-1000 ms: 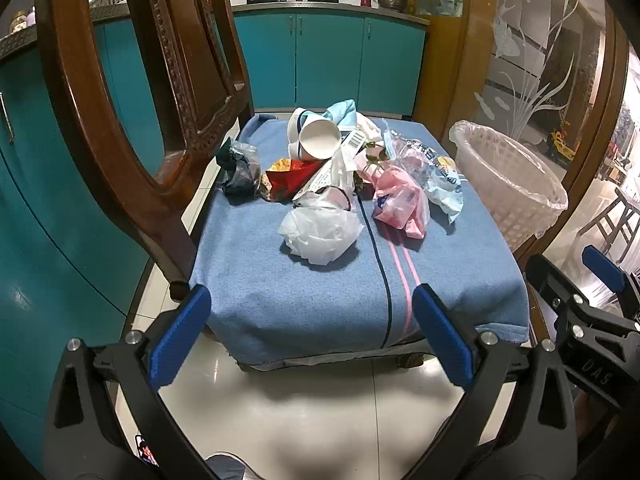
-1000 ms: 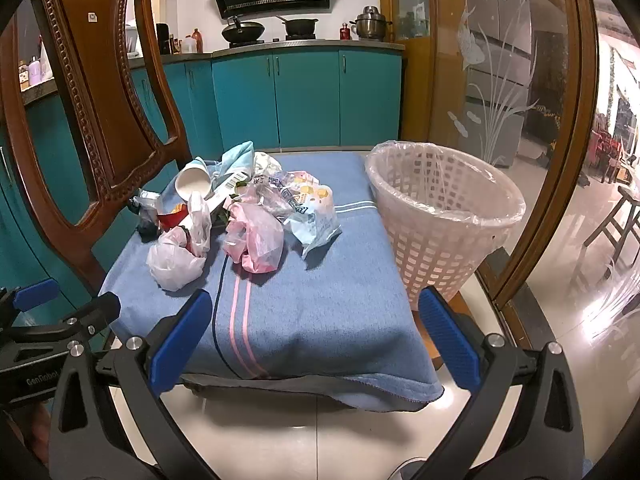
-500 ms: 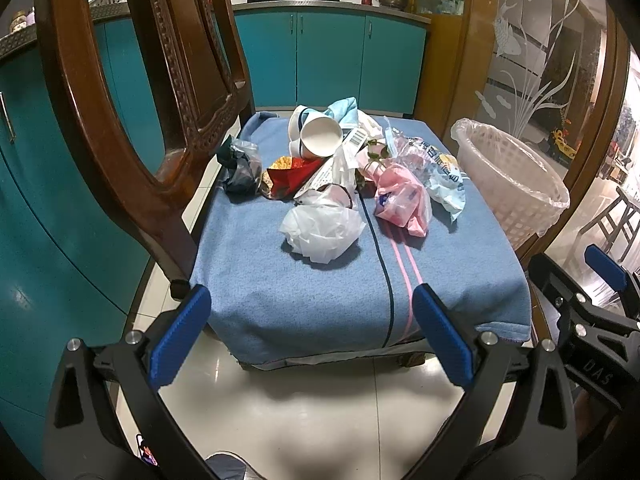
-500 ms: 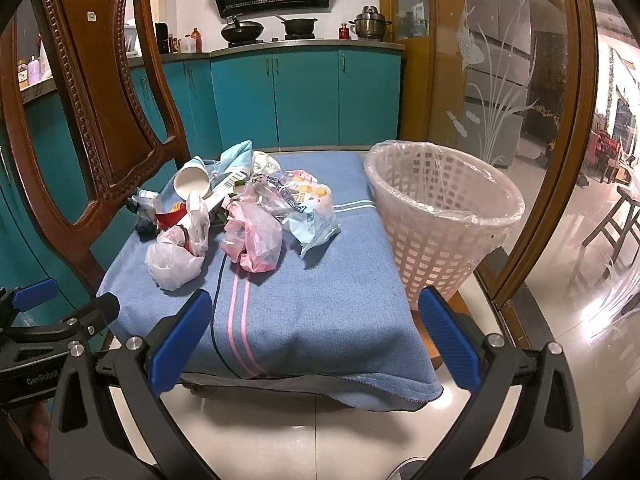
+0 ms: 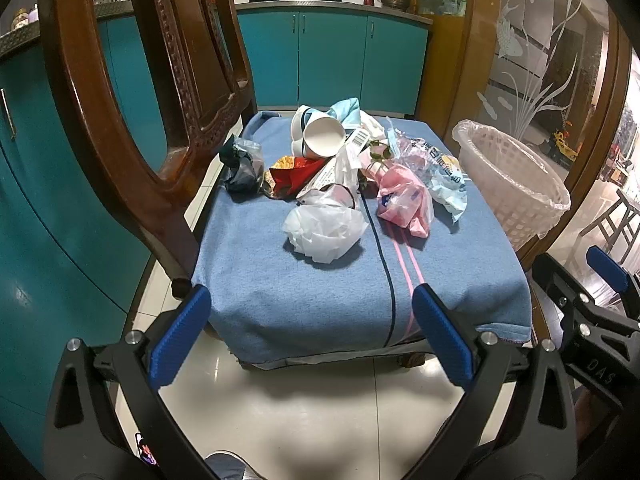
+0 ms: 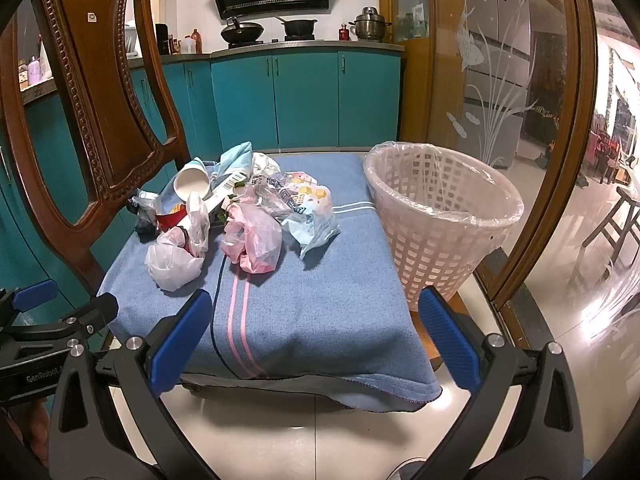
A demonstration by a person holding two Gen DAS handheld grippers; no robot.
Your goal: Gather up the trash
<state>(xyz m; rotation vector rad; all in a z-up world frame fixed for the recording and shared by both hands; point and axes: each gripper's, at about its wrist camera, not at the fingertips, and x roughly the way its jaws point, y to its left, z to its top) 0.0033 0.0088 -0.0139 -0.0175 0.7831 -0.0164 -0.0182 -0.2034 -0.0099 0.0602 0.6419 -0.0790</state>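
A pile of trash lies on a blue cloth (image 5: 320,300) (image 6: 320,312) over a low table: a crumpled white bag (image 5: 324,232) (image 6: 172,264) nearest, a pink bag (image 5: 404,200) (image 6: 252,244), a printed pale blue wrapper (image 5: 444,176) (image 6: 308,208), a red wrapper (image 5: 296,172), a dark bag (image 5: 240,168) and paper cups (image 5: 322,136) (image 6: 192,184). A white lined basket (image 5: 512,184) (image 6: 440,216) stands at the cloth's right edge. My left gripper (image 5: 312,336) and right gripper (image 6: 316,340) are both open and hold nothing, short of the table's near edge.
A carved wooden chair (image 5: 132,112) (image 6: 100,92) rises at the table's left. Teal cabinets (image 5: 332,60) (image 6: 296,96) run behind, with pots on the counter. An etched glass door in a wooden frame (image 6: 520,80) stands to the right. Glossy tiled floor (image 5: 320,408) lies below.
Both grippers have eased slightly toward the table; the trash and basket have not moved.
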